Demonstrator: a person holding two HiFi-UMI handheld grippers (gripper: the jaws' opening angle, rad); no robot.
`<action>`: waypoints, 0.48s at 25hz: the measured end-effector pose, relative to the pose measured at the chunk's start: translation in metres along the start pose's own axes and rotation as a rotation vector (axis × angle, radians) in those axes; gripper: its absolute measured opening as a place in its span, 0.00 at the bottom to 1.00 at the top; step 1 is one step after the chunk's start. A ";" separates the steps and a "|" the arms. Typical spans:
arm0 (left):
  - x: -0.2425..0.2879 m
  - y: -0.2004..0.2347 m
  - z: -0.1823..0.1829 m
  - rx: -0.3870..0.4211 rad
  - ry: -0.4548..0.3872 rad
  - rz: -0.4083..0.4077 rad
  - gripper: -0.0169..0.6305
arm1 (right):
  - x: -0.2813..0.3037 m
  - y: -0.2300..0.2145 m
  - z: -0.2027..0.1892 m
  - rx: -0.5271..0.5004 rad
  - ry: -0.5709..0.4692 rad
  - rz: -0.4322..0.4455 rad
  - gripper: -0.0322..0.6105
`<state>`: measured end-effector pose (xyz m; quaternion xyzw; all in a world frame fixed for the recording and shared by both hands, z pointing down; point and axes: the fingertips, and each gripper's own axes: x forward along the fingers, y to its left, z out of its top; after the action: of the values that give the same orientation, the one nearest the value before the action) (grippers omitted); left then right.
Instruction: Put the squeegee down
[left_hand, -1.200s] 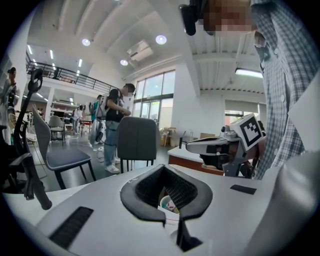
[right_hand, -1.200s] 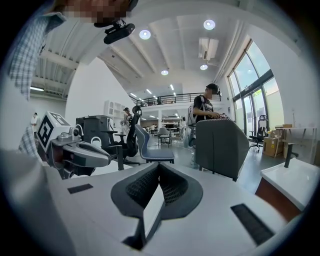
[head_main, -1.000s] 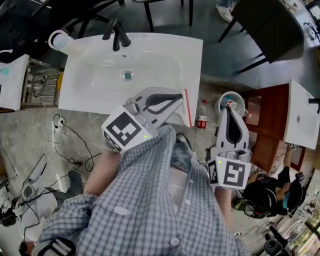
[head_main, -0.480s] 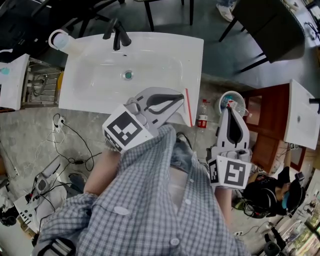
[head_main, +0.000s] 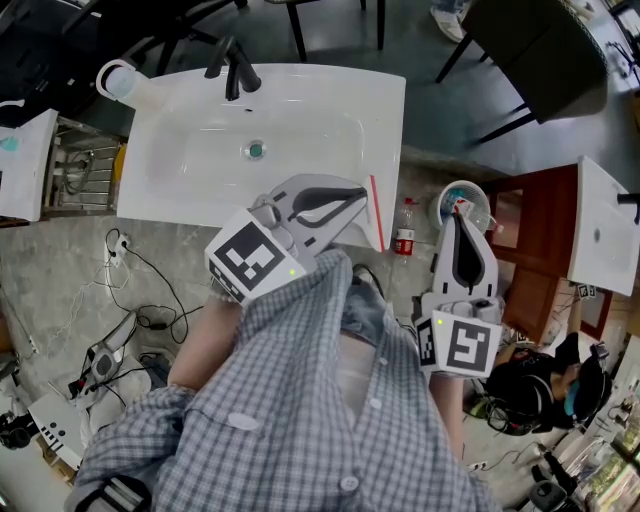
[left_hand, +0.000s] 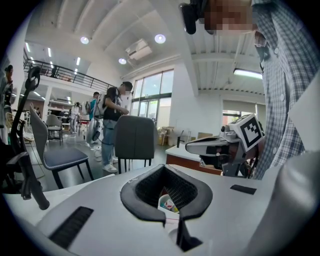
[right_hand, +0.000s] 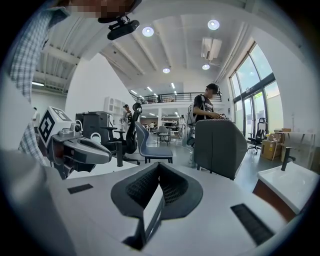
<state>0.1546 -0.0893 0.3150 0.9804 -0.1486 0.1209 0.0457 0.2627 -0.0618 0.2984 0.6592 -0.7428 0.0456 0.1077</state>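
Barely anything had changed from a second earlier. Both tongs sat exactly where they were, and the only mover was a pale handheld gadget (head_main: 105, 358) on the floor at lower left, which had slid to a new spot among the black cables (head_main: 150, 295).

The left tongs (head_main: 362, 195) were clenched on the white squeegee with a red blade edge (head_main: 376, 215). The squeegee was not set down yet and hung over the front right corner of the white basin tabletop (head_main: 180, 185). The right tongs (head_main: 458, 215) looked clenched too, tips together. A pale strip showed through their window and I couldn't tell what it was.

The black faucet (head_main: 235, 70) and the green drain plug (head_main: 255, 151) were well apart from the squeegee. Just beside that corner, down on the floor, stood a clear plastic bottle with a red label (head_main: 404, 236) and a white bucket (head_main: 478, 203), with a reddish-brown wooden cabinet (head_main: 540, 235) further right. The grey checked shirt (head_main: 300, 400) and the left tongs' body covered part of the tabletop's front edge.
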 end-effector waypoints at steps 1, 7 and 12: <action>0.000 0.000 0.000 0.001 0.003 0.000 0.04 | 0.000 0.000 0.000 0.000 0.001 -0.002 0.06; 0.001 0.000 -0.001 0.000 0.005 0.004 0.04 | 0.000 -0.001 -0.001 -0.003 0.005 0.000 0.06; 0.000 0.002 -0.002 0.000 0.013 0.008 0.04 | 0.001 0.000 -0.001 -0.005 0.007 0.003 0.06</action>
<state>0.1533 -0.0906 0.3173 0.9790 -0.1524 0.1274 0.0461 0.2624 -0.0625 0.2992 0.6576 -0.7436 0.0464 0.1118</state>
